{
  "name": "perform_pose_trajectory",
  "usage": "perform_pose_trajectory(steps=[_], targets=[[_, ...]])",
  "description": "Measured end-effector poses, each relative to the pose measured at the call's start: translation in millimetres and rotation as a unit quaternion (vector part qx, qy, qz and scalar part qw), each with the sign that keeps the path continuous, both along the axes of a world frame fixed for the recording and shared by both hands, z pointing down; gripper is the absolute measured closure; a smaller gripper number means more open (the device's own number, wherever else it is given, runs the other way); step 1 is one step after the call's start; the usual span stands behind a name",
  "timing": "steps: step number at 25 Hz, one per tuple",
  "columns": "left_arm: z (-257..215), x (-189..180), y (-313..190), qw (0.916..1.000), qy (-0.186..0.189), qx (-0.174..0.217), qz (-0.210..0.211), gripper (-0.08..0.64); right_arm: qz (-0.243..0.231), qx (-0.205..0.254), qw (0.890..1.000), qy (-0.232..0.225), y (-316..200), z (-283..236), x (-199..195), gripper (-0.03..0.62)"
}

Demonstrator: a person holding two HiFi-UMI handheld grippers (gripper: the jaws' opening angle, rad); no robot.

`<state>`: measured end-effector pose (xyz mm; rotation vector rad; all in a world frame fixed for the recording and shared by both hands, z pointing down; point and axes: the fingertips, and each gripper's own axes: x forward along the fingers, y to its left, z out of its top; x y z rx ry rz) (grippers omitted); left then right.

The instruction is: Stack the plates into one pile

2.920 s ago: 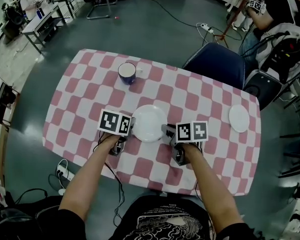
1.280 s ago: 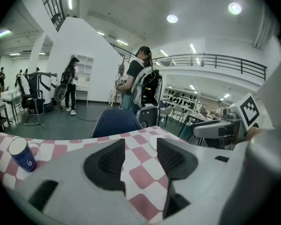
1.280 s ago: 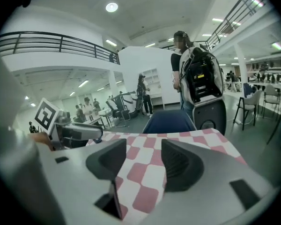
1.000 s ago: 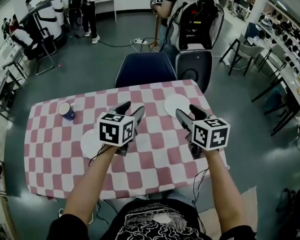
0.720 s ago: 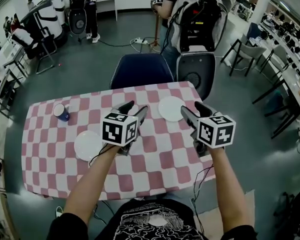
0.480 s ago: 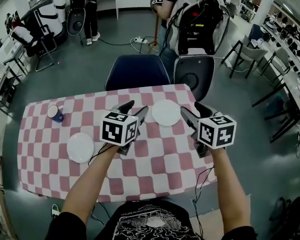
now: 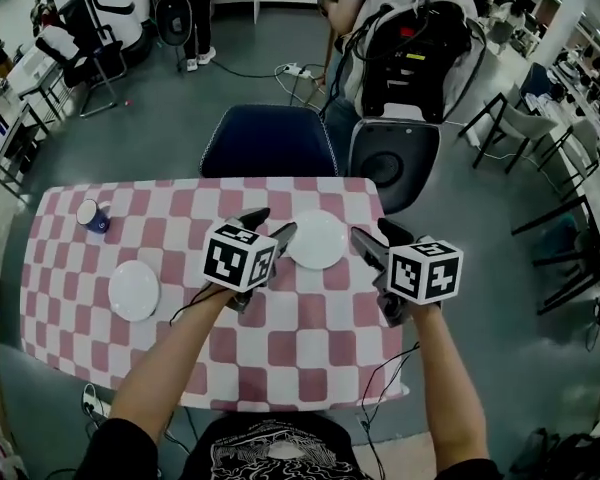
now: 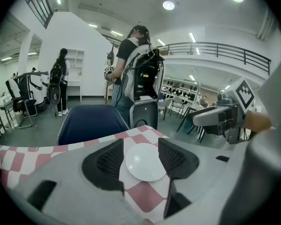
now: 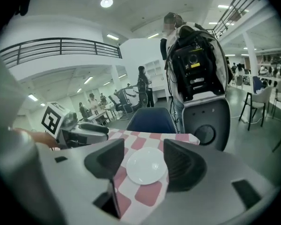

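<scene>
**Ana:** What does the head view show of the plates?

**Ben:** The first plate (image 7: pixel 315 239) lies on the checked worktop (image 7: pixel 310 353) near its far edge, in front of a blue chair (image 7: pixel 268 140). The second plate (image 7: pixel 134 289) lies well apart at the left. A dark cup (image 7: pixel 92 215) stands beyond it, near the far left corner. The two plates are not stacked.

**Ana:** And the person's tools there?

**Ben:** The left tongs (image 7: pixel 269 226) hover just beside the first plate's left rim and the right tongs (image 7: pixel 373 232) just beside its right rim. That plate lies between the two tools. This view does not show whether either one touches it.

**Ana:** What does the left gripper view add?

**Ben:** The left tongs stand wide, and their jaws have just been opening. The first plate shows through the gap, flat on the cloth ahead of the pads. Neither pad presses on it, so these tongs grip nothing. The right tongs show at the right edge. Behind the worktop stand the chair and a person carrying a backpack (image 8: pixel 140 74).

**Ana:** And the right gripper view?

**Ben:** It shows the same plate through the gap of the right tongs. Their jaws are apart and hold nothing. The plate rests on the cloth near the worktop's far edge, and the left tongs reach in from the left side
</scene>
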<state>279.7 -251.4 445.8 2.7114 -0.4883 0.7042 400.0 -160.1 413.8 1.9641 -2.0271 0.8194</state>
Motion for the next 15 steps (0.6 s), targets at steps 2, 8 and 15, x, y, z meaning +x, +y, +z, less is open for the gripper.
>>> perform_pose_trajectory(steps=[2, 8, 15], targets=[[12, 6, -4, 0.9999, -0.011, -0.011, -0.001, 0.321, -0.009, -0.01, 1.0, -0.013, -7, 13, 5, 0.325], [42, 18, -15, 0.9982, -0.036, -0.047, -0.006, 0.312, -0.029, -0.04, 0.998, -0.042, -24, 47, 18, 0.325], [85, 11, -26, 0.9918, -0.067, -0.105, -0.03, 0.311, -0.045, -0.084, 0.992, -0.083, -39, 95, 17, 0.328]])
